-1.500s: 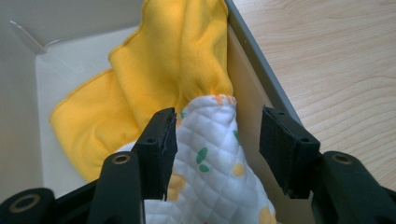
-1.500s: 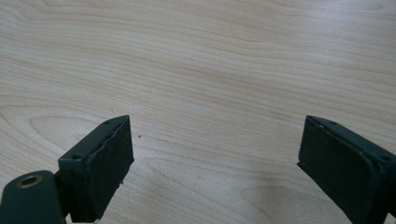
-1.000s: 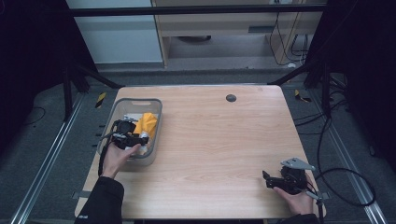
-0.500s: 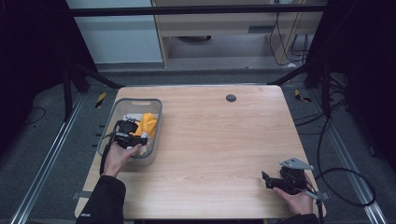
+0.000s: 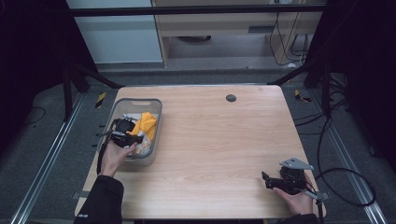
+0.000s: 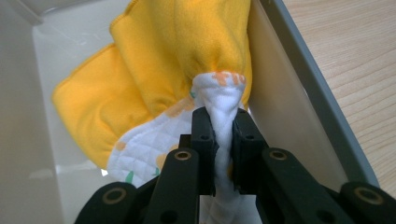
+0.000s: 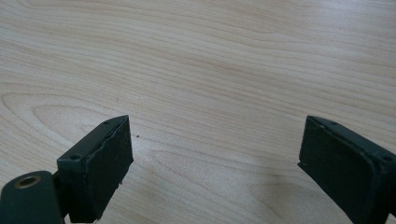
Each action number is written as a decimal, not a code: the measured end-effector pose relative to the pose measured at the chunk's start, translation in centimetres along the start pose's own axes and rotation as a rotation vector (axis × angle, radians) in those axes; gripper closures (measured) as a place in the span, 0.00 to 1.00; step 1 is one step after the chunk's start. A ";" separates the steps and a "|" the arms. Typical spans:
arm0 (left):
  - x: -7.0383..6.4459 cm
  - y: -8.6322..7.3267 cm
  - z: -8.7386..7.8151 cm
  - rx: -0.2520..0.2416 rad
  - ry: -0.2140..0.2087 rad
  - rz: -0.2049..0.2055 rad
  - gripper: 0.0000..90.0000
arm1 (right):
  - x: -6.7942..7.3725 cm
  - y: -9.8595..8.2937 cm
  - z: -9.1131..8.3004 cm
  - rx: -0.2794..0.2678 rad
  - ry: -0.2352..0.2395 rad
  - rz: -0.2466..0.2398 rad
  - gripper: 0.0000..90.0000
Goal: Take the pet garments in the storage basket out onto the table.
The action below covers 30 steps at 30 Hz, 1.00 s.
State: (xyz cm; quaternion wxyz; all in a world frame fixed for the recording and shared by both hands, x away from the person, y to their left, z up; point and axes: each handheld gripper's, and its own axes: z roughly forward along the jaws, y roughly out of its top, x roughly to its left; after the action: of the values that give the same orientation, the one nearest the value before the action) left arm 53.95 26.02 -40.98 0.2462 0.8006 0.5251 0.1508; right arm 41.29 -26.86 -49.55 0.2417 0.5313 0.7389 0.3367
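A yellow cloth (image 6: 154, 60) with a white quilted, patterned side (image 6: 223, 100) lies bunched in a grey plastic bin (image 5: 156, 108) at the table's left. My left gripper (image 6: 223, 140) is shut on the white fold of that cloth, close to the bin's right wall (image 6: 289, 112). From above, the left gripper (image 5: 122, 133) sits inside the bin over the cloth (image 5: 144, 125). My right gripper (image 5: 271, 179) rests low at the table's front right, and its own view shows it (image 7: 212, 163) open over bare wood with nothing between the jaws.
The wooden table (image 5: 219, 140) has a small dark round spot (image 5: 230, 98) near its far edge. Black cables (image 5: 345, 186) trail on the floor to the right. A metal frame bar (image 5: 187, 9) crosses above the far side.
My left gripper has shifted a little nearer the bin's front with the cloth pinched. The right gripper has stayed about where it was.
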 end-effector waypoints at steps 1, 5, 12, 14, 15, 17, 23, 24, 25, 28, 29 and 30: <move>0.1 0.0 -0.3 -0.008 0.003 -0.002 0.91 | 0.0 0.0 0.0 0.000 0.001 0.000 0.11; 0.4 0.0 -1.2 -0.026 0.009 -0.005 0.91 | 0.0 0.0 0.0 -0.001 -0.001 -0.008 0.11; 0.5 0.3 -3.0 -0.051 0.012 0.008 0.91 | 0.0 0.0 0.0 -0.001 0.001 -0.007 0.11; 0.5 0.4 -3.5 -0.057 0.011 0.010 0.91 | 0.0 0.0 0.0 -0.001 0.001 -0.007 0.11; 0.5 0.5 -3.8 -0.063 0.012 0.013 0.92 | 0.0 0.0 0.0 0.000 0.002 -0.007 0.11; 0.5 0.6 -4.3 -0.069 0.013 0.013 0.92 | 0.0 0.0 0.0 0.000 0.001 -0.008 0.11; 0.6 0.8 -5.6 -0.085 0.009 0.029 0.92 | 0.0 0.0 0.0 -0.002 0.000 -0.007 0.11; 0.6 0.8 -5.7 -0.088 0.008 0.029 0.92 | 0.1 0.0 0.0 -0.002 0.001 -0.007 0.11; 0.6 0.8 -5.9 -0.086 0.009 0.034 0.92 | 0.1 0.0 0.0 -0.001 0.000 -0.006 0.11; 0.5 0.9 -6.3 -0.089 0.011 0.044 0.92 | 0.1 0.0 0.0 -0.001 -0.002 -0.007 0.11; 0.6 0.9 -6.5 -0.091 0.012 0.050 0.92 | 0.1 0.0 0.0 -0.002 -0.002 -0.008 0.11; 0.5 0.9 -6.5 -0.095 0.009 0.045 0.92 | 0.1 0.0 0.0 -0.001 -0.002 -0.008 0.11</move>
State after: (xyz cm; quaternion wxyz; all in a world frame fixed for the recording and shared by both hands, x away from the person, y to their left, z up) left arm 51.56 27.74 -35.05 0.2782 0.7989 0.5003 0.1844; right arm 41.26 -26.76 -49.55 0.2441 0.5285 0.7405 0.3358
